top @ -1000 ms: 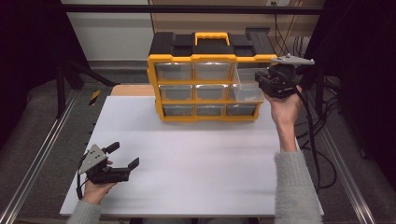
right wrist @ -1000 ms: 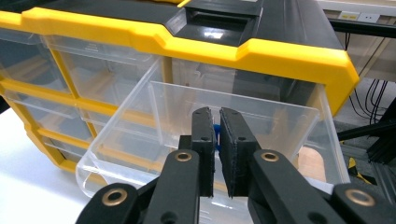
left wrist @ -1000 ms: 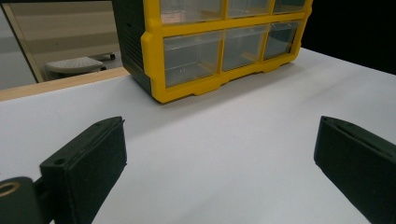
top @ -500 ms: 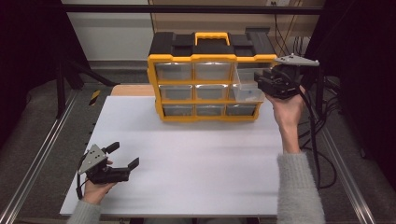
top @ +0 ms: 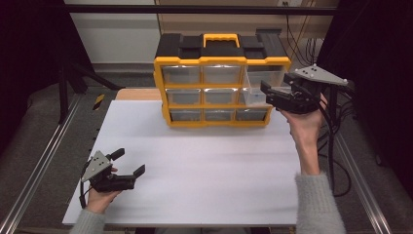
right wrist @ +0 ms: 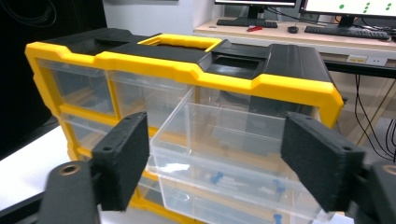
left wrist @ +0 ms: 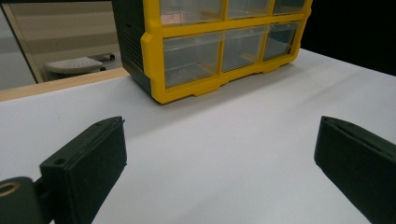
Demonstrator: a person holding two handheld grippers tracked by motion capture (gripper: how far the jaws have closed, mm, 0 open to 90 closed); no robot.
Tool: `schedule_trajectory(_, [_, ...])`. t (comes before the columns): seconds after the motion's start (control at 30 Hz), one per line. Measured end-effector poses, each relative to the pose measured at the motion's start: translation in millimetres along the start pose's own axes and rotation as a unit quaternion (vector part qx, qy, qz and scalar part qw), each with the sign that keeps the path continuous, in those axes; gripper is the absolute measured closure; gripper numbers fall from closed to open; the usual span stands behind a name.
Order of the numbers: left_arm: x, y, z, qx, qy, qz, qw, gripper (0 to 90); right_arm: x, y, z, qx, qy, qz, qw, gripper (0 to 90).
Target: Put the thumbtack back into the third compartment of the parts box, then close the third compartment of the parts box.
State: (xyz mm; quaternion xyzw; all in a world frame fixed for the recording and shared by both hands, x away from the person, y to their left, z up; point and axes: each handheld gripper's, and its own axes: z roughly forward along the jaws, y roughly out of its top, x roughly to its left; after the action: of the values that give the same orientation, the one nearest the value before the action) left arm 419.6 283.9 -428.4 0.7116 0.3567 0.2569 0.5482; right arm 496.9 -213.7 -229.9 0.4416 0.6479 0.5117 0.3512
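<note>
At the near left of the white counter (top: 204, 170), the left gripper (top: 130, 163) rests with jaws wide apart and empty. At the back stands a yellow and black plastic drawer cabinet (top: 221, 83). Its clear top-right drawer (top: 258, 90) is pulled out. Just before it, the right gripper (top: 269, 95) has just been opening its jaws, nothing pressed between them.

Clear drawer (right wrist: 224, 154) pulled out; top-right

organizer: yellow-and-black plastic drawer cabinet (top: 221, 83), far side of white table (top: 204, 170)
drawer: clear plastic drawer (top: 257, 87), top right, pulled out
right hand-held gripper (top: 271, 96): at drawer front, jaws just opened
left hand-held gripper (top: 130, 163): near-left, jaws apart, empty
</note>
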Motion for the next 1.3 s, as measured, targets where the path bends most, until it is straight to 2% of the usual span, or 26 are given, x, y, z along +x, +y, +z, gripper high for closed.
schedule_trajectory(0.27, [-0.5, 0.5, -0.4, -0.001, 0.000, 0.000, 1.0000, 1.8, 7.3, -12.2, -11.2, -0.010, 0.006, -0.004, 0.9999, 12.7])
schedule_trajectory(0.5, [-0.2, 0.8, -0.9, -0.002, -0.001, 0.002, 1.0000, 1.8, 12.7, -22.2, -20.1, -0.011, 0.014, -0.005, 0.9998, 7.7])
schedule_trajectory(0.83, [-0.2, 1.0, -1.2, -0.002, 0.000, 0.002, 1.0000, 1.8, 21.2, -41.8, -26.4, -0.009, 0.029, -0.006, 0.9995, 5.9])
schedule_trajectory(1.3, [-0.4, 0.5, -0.4, -0.001, -0.001, 0.000, 1.0000, 1.8, 20.4, -64.3, -31.1, 0.002, 0.034, -0.001, 0.9994, 6.8])
